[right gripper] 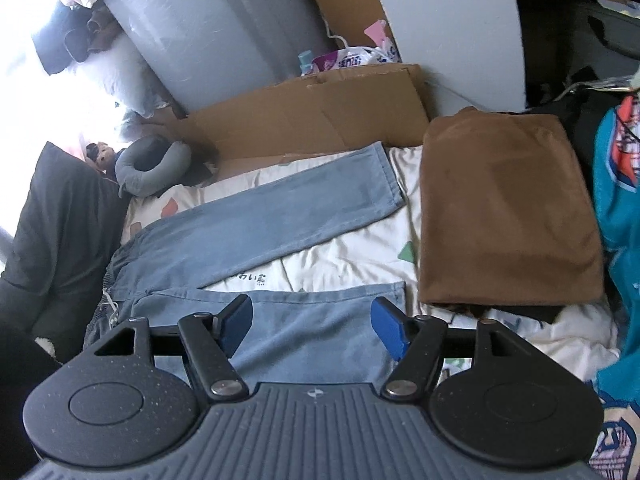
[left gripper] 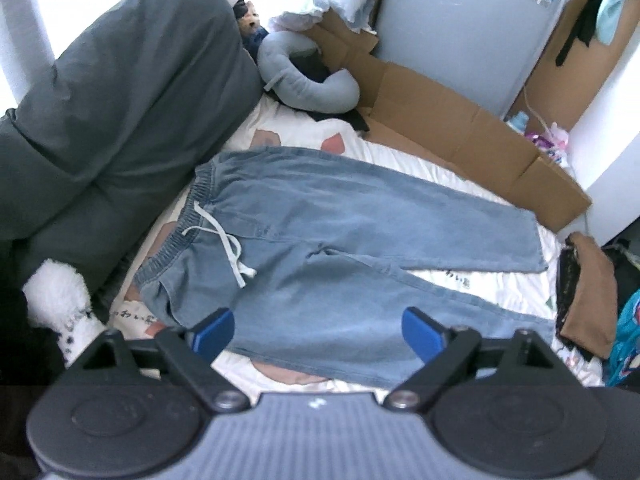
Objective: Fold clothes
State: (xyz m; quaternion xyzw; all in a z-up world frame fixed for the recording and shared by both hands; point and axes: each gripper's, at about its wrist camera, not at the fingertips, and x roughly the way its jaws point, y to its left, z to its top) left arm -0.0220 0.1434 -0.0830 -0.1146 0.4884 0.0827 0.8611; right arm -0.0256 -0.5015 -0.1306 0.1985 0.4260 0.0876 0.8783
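Light blue denim trousers [left gripper: 344, 236] lie spread flat on the white printed bedsheet [left gripper: 452, 280], elastic waistband with a white drawstring [left gripper: 224, 244] at the left, both legs running to the right and slightly apart. My left gripper [left gripper: 318, 330] hovers above the near leg, jaws wide apart, nothing between the blue pads. In the right wrist view the same trousers [right gripper: 256, 224] stretch across the bed. My right gripper [right gripper: 312, 326] hangs over the near leg's cuff end, open and empty.
A folded brown garment [right gripper: 504, 216] rests at the trousers' cuff end. Flattened cardboard [left gripper: 460, 128] lines the far side of the bed. A dark grey pillow [left gripper: 112, 112] and grey neck pillow [left gripper: 304, 84] lie by the waistband. Teal clothing [right gripper: 616, 216] hangs at right.
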